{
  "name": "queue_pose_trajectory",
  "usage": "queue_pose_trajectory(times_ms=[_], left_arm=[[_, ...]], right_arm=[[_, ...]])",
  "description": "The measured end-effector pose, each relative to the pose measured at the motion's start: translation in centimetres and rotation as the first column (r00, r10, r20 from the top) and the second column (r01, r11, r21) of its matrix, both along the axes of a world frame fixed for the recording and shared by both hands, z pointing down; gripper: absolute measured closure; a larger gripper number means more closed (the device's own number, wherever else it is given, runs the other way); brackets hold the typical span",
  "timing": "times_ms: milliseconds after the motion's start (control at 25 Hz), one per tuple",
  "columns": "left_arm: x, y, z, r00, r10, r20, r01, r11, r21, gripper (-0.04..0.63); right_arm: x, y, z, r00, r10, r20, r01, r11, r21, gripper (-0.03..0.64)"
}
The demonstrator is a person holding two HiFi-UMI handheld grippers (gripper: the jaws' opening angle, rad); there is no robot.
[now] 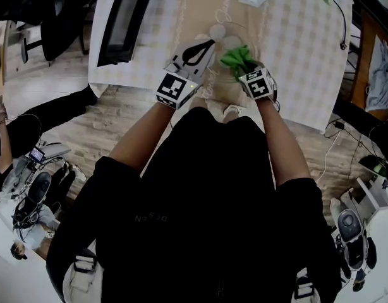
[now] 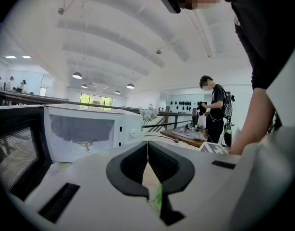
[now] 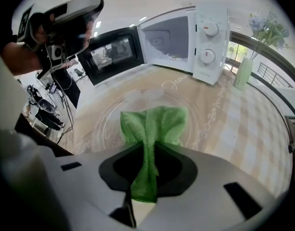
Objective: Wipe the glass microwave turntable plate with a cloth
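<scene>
The clear glass turntable plate [image 1: 220, 40] is over the checked tablecloth in front of me; in the right gripper view its faint round rim [image 3: 106, 126] rings the cloth. My left gripper [image 1: 208, 44] comes in from the left with its jaws pressed together, apparently on the plate's edge; in the left gripper view [image 2: 147, 146] only a thin seam shows, with beige and green through it. My right gripper [image 3: 148, 146] is shut on a green cloth [image 3: 154, 124], whose free end is spread on the glass. In the head view the cloth [image 1: 237, 58] is bunched just ahead of that gripper.
A white microwave [image 3: 205, 42] stands at the back of the table, and its dark-windowed door [image 1: 121, 21] is swung open to the left. A pale green vase of flowers [image 3: 243, 71] sits to its right. The table's near edge [image 1: 150, 87] is just under my wrists. People and equipment stand around on the floor.
</scene>
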State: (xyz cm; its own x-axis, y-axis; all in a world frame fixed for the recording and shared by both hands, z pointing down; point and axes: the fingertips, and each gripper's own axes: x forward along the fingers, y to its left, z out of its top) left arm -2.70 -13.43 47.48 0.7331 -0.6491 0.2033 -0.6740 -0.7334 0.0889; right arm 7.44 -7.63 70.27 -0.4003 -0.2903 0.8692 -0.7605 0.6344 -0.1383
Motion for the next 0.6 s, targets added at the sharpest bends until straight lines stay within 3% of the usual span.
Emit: queue_pose_trajectory(times_ms=[600], left_arm=[[-1.1,0.6,0.3,0.999,-0.040,-0.012,0.040,0.999,0.003,0.575]], right_arm=[[5.9,0.6,0.2,0.992,0.102,-0.073,-0.102,0.995,0.003,0.534]])
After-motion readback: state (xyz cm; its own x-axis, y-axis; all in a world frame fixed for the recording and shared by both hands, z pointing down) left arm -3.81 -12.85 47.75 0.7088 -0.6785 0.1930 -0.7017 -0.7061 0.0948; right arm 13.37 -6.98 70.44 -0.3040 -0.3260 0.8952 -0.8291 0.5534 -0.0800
